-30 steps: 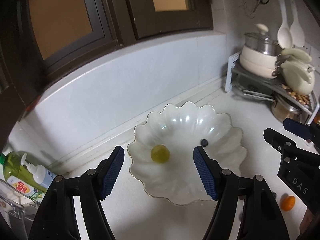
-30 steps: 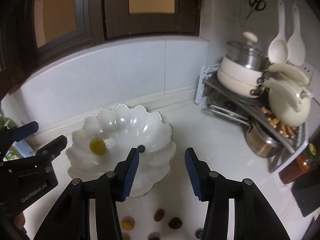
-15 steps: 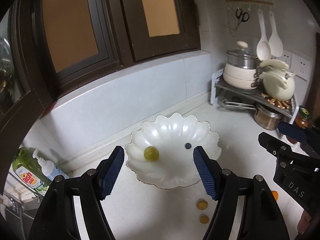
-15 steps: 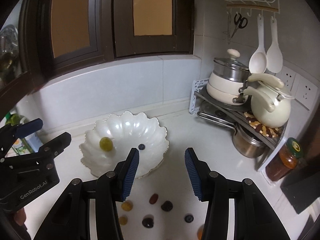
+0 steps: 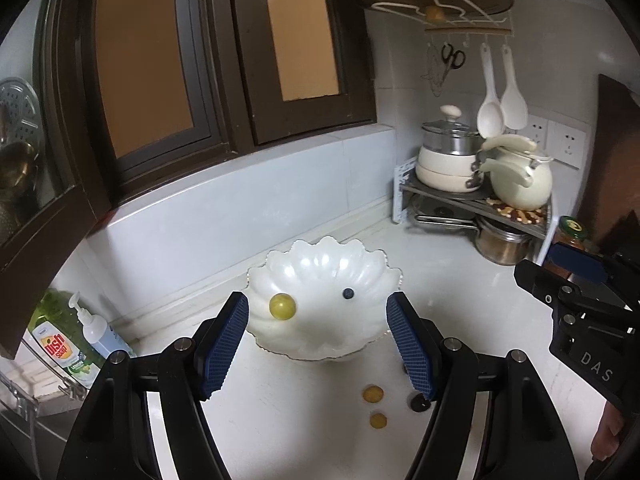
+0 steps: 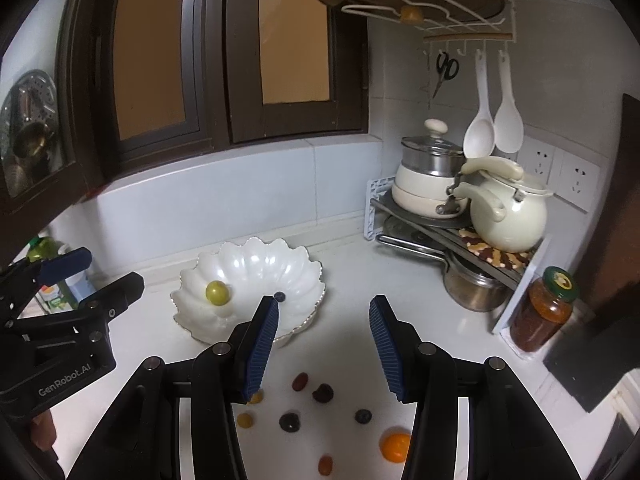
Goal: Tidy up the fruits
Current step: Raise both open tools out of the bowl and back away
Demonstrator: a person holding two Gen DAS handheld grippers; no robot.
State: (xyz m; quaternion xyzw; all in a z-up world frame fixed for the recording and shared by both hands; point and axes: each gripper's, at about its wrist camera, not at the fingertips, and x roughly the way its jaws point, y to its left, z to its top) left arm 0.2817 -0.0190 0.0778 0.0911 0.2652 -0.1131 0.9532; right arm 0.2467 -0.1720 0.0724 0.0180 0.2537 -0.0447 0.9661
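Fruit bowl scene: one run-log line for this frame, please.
bowl: green grape, blueberry inside | counter: other fruits loose | left gripper: open, empty | right gripper: open, empty

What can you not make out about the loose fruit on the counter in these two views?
- Left wrist view: a dark fruit is half hidden behind the left gripper finger.
- Right wrist view: a yellow fruit is partly covered by the right gripper pad.
- Both views: kinds too small to tell.
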